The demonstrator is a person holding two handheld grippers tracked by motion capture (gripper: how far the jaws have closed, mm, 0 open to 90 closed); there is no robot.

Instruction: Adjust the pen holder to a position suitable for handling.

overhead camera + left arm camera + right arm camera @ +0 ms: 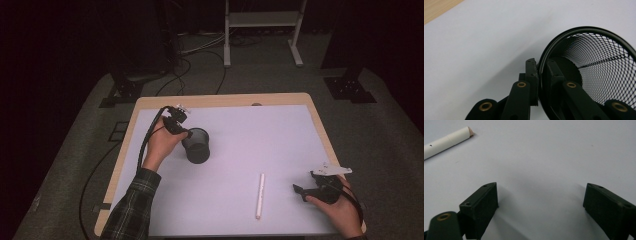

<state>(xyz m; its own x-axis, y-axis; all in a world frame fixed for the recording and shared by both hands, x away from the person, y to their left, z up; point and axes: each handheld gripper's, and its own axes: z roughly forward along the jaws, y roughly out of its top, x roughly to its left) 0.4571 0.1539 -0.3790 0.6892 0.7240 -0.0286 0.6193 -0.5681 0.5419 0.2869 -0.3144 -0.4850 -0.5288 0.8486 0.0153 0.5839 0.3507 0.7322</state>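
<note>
The left gripper (pixel 539 75) clamps the wall of a black mesh pen cup (pixel 599 67), 1 jaw outside the rim and 1 inside. In the high view, the pen cup (pixel 196 146) stands on the left half of the white tabletop (pixel 260 130). The right gripper (pixel 541 200) rests low over the tabletop with its 2 jaws spread wide and nothing between them. A white marker (pixel 260 195) lies just beside it, untouched.

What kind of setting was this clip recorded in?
Probably a lab or studio recording bay: a wooden table topped with a white mat, loose black cables on the grey carpeted floor, and black stand bases against a dark backdrop.
</note>
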